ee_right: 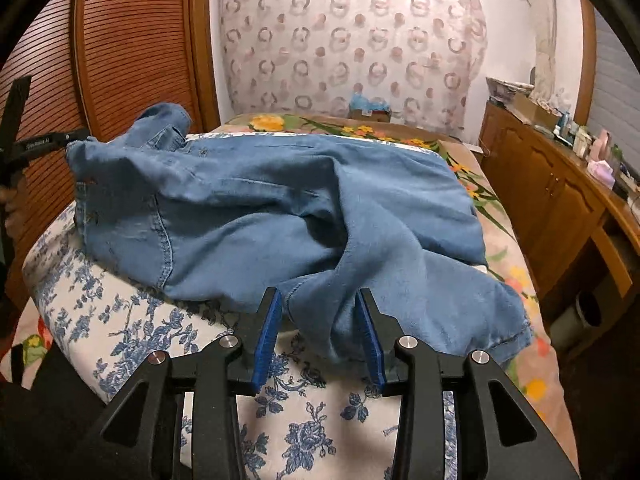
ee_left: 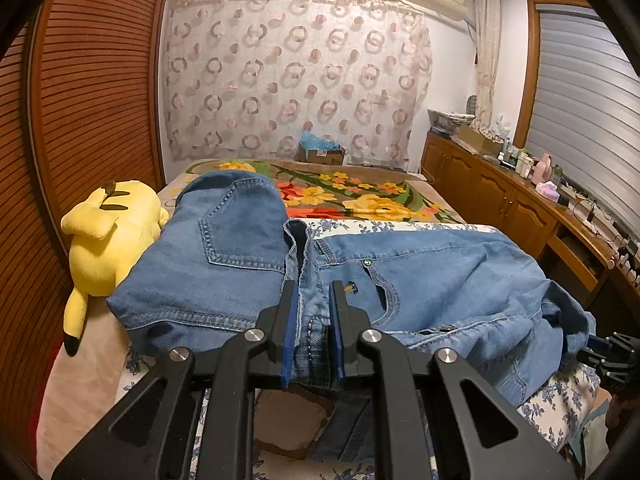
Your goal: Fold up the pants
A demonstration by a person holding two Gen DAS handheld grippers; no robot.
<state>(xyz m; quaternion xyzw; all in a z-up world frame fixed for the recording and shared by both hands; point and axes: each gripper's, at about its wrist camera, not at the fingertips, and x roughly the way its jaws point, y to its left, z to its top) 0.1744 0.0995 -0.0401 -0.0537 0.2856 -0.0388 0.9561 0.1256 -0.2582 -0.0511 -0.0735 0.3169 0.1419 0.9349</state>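
Blue denim pants (ee_left: 420, 276) lie on the bed, crumpled. In the left wrist view my left gripper (ee_left: 314, 292) straddles the waistband at the fly; denim fills the narrow gap between its blue pads, and it is shut on it. A back-pocket panel (ee_left: 224, 240) lies folded to the left. In the right wrist view the pants (ee_right: 280, 200) spread across the bed, and my right gripper (ee_right: 318, 300) is open with a fold of a leg between its pads, not pinched. The right gripper also shows at the left wrist view's right edge (ee_left: 612, 356). The left gripper shows at the right wrist view's left edge (ee_right: 24, 148).
A yellow plush toy (ee_left: 108, 240) lies left of the pants by the wooden slatted door (ee_left: 92, 100). A floral blanket (ee_left: 360, 196) covers the far bed. A blue-flowered sheet (ee_right: 120, 320) lies under the pants. A wooden cabinet (ee_left: 500, 188) with clutter runs along the right.
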